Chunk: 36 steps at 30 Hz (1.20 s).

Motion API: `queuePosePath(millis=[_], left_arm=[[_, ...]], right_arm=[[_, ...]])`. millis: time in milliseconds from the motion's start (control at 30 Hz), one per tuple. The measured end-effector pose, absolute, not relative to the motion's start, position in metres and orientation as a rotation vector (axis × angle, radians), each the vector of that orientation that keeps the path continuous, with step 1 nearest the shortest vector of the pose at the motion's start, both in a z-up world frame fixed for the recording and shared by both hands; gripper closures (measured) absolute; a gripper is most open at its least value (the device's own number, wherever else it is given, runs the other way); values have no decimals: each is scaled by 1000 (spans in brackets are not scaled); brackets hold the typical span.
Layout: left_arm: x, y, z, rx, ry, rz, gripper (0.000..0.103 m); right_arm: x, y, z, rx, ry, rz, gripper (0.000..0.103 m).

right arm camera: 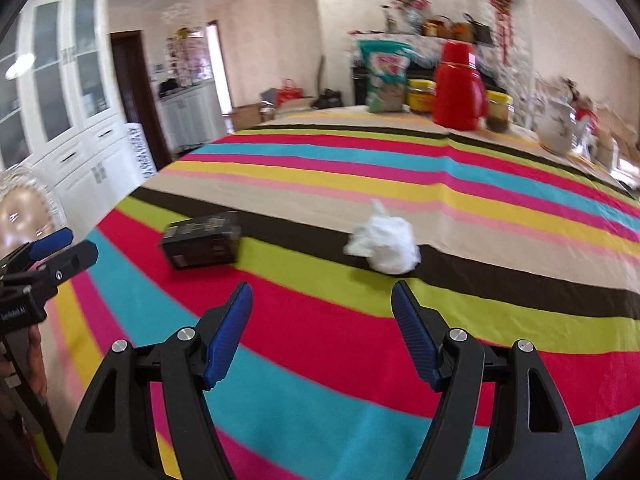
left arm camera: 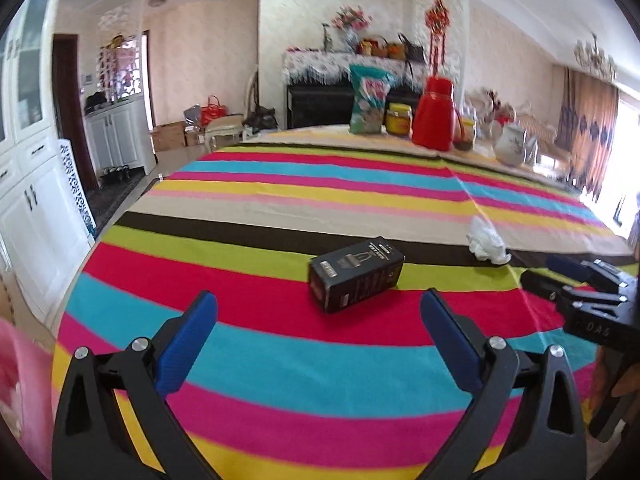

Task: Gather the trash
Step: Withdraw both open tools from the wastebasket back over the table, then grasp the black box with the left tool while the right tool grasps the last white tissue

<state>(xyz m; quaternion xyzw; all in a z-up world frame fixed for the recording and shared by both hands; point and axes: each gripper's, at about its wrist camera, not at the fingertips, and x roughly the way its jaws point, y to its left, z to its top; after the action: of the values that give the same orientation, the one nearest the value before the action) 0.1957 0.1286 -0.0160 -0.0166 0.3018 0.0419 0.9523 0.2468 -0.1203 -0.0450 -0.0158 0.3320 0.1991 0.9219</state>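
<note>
A small black carton lies on its side on the striped tablecloth, just ahead of my open, empty left gripper. It also shows in the right wrist view at the left. A crumpled white tissue lies on the brown stripe, just ahead of my open, empty right gripper. The tissue also shows in the left wrist view to the right of the carton. Each gripper appears at the edge of the other's view: the right gripper and the left gripper.
At the table's far end stand a snack bag, a yellow-lidded jar, a red thermos, another jar and a white jug. The table's left edge drops to the floor beside white cabinets.
</note>
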Motion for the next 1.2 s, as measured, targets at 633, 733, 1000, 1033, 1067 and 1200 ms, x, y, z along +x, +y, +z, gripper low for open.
queuePosePath(millis=[633,733,1000,1033,1067,1200], left_arm=[[312,121,-70,-9,859,6,5],[319,118,-71,13,871,-20,5],[322,102,-74,19,891,-84,16],[318,99,-74,23,890,-96,16],[315,97,-74,31,887,-101,16],[297,93,-71,9,867,-114,16]], right_arm=[[331,-98,-69,-79,799,356,34],[339,-95,-72,-99,820,352,34],[348,-105,-79,-77,871,330,73],[346,-106,-79,-80,868,331,79],[344,-107,-79,-87,865,334,83],[331,-114,-76,-87,841,351,94]])
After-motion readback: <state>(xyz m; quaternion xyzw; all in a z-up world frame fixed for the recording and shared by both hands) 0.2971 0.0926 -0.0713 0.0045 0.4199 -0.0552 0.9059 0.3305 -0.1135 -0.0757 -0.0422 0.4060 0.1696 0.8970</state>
